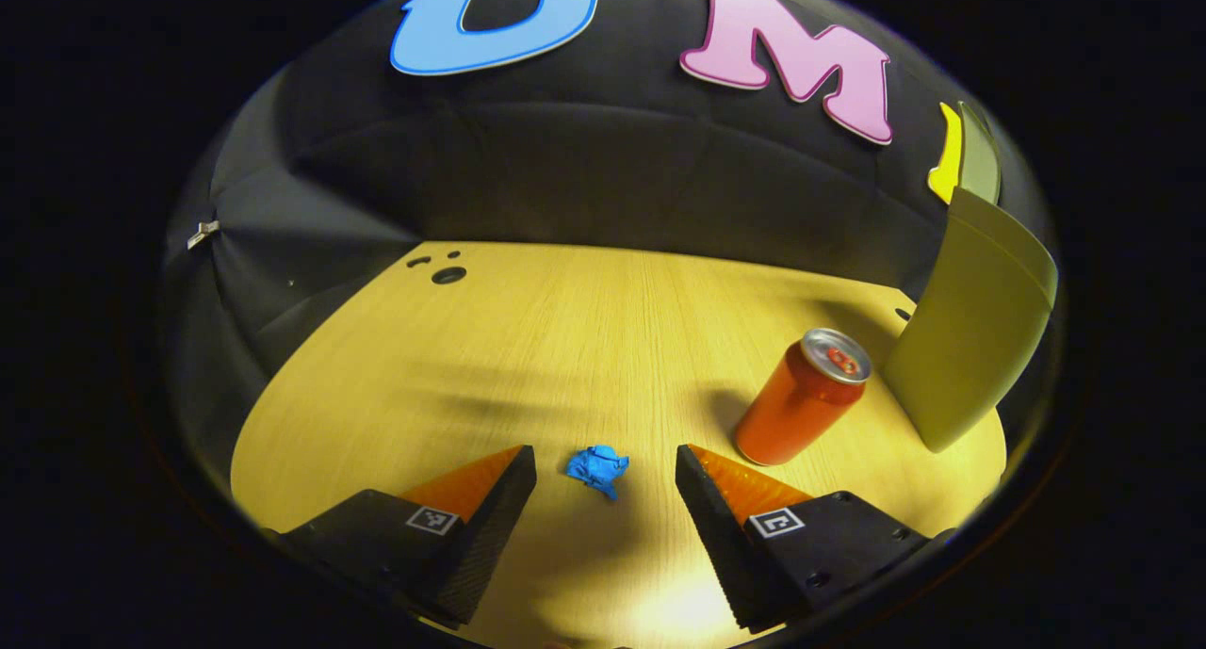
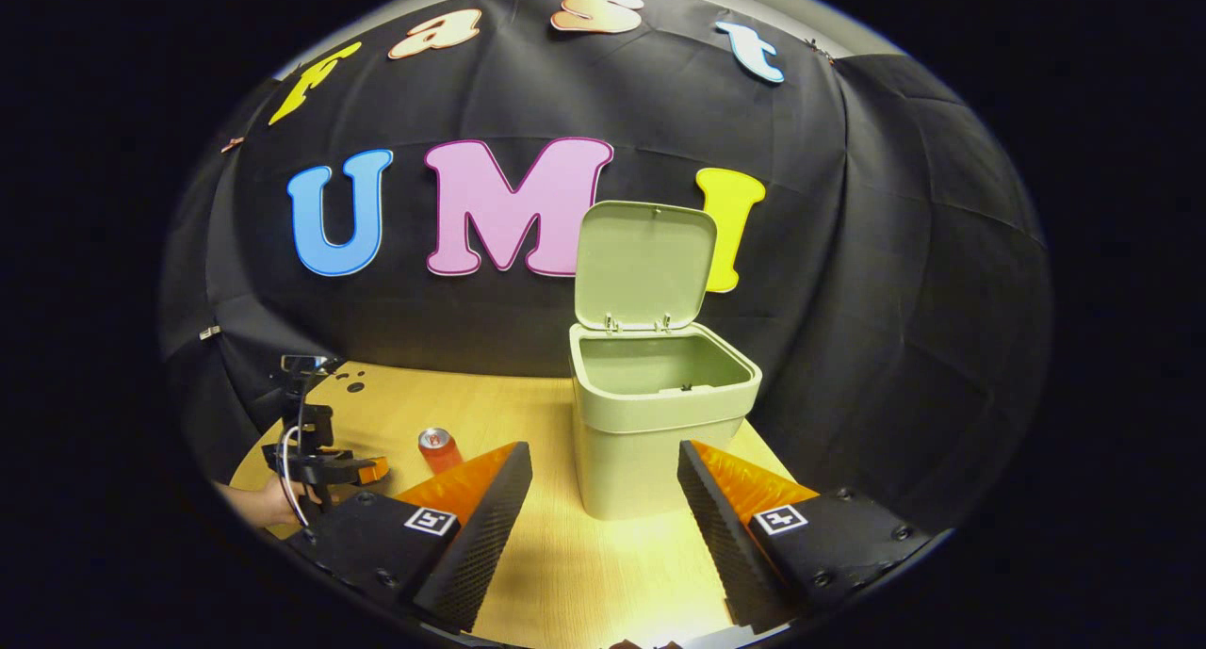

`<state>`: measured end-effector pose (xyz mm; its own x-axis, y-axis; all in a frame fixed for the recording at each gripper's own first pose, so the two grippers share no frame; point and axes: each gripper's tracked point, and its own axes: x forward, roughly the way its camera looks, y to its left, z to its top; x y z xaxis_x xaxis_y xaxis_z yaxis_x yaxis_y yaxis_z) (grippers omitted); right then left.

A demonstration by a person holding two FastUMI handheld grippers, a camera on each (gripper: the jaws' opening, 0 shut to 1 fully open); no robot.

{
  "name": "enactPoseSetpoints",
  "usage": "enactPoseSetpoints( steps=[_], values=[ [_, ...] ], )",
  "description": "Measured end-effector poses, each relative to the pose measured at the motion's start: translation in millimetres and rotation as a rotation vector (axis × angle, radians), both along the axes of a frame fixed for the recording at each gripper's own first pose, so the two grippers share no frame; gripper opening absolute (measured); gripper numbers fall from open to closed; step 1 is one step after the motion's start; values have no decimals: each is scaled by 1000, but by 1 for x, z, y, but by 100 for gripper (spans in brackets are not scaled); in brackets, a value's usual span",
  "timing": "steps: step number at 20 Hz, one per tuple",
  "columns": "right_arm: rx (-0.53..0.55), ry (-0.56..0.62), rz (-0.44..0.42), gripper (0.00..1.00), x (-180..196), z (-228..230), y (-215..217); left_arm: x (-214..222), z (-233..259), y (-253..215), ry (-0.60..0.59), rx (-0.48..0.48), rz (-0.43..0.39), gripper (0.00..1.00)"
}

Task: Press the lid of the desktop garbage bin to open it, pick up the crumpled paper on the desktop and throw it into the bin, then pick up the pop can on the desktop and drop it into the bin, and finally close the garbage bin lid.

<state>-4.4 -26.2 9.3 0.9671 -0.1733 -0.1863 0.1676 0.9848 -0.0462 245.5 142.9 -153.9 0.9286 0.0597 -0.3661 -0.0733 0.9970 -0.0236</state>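
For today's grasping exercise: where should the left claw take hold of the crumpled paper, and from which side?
Grip the crumpled paper across its bunched middle, coming straight forward and down: it lies loose on the table, already between the open left claw fingers.

wall: black cloth [image 2: 895, 253] | table: light wood [image 1: 565, 348] | holes: far corner [image 1: 448, 275]
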Motion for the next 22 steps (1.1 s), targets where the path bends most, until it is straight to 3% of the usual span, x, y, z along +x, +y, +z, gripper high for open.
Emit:
enactPoseSetpoints(
  steps=[6,12,15,16,22],
  values=[
    [13,54,-25,98,6,-17,-7,23,-29,1,63,15,0,96],
    [13,66,-7,98,11,-22,0,27,-32,-1,50,68,-1,92],
    [18,72,-3,98,10,-25,5,29,-32,-6,31,80,-11,75],
    [18,76,0,98,9,-27,6,28,-33,-8,26,80,-18,74],
    [19,83,-9,98,1,-27,1,22,-35,-12,8,118,-38,47]
  ],
)
